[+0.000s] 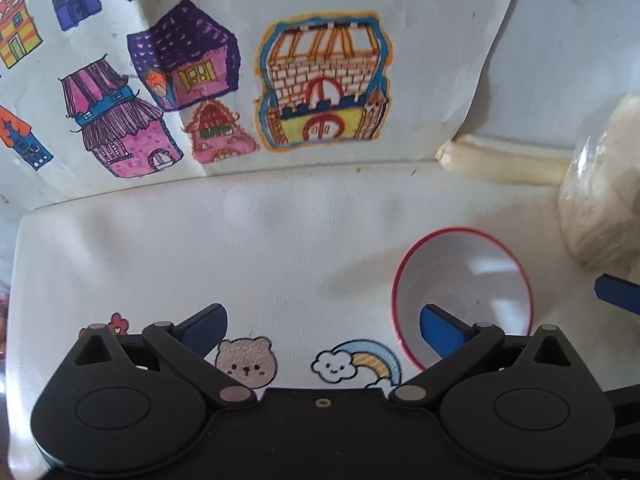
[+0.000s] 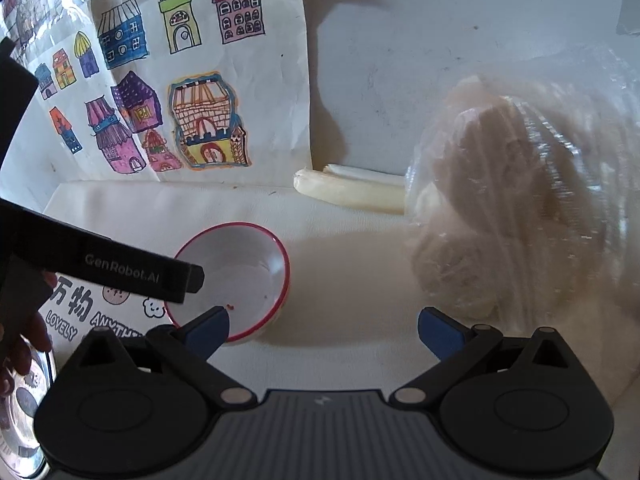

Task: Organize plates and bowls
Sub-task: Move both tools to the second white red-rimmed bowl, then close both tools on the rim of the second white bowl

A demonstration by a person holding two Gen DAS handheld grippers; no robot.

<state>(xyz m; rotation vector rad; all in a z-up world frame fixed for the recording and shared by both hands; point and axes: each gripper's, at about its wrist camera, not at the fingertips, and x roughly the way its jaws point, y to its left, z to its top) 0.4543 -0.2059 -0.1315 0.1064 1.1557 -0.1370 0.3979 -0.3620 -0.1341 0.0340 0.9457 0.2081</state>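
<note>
A white cloth [image 1: 280, 248] printed with a bear [image 1: 247, 362] and a rainbow cloud [image 1: 358, 362] covers the work surface, and a paper sheet of coloured house drawings [image 1: 256, 80] leans against the pale wall behind it. From the left wrist view the sheet's top is cut off by the frame.

The left gripper [image 1: 324, 326] sits low over the cloth with its fingers spread wide and nothing between them. Its right blue pad overlaps the near rim of a white bowl with a red rim [image 1: 462, 296], which stands at about 2 o'clock from the gripper. The bowl's nearest edge is hidden behind the gripper's black linkage. At the far right, a blue tip of the other gripper pokes into the frame, mostly cut off.

In the right wrist view, the right gripper [image 2: 324, 332] is likewise released and wide apart, holding nothing. The bowl [image 2: 240, 276] lies at about 10 o'clock, its left side hidden by the black body of the other gripper crossing in front; a few tiny red specks show inside it. At 2 o'clock a pale lump wrapped in clear plastic [image 2: 512, 208] is blurred, and what it holds cannot be made out. A cream roll [image 2: 348, 190] lies along the wall base at 12 o'clock. At the lower left edge, something shiny and round [image 2: 24, 420] is mostly cut off beside a dark, blurred hand.
</note>
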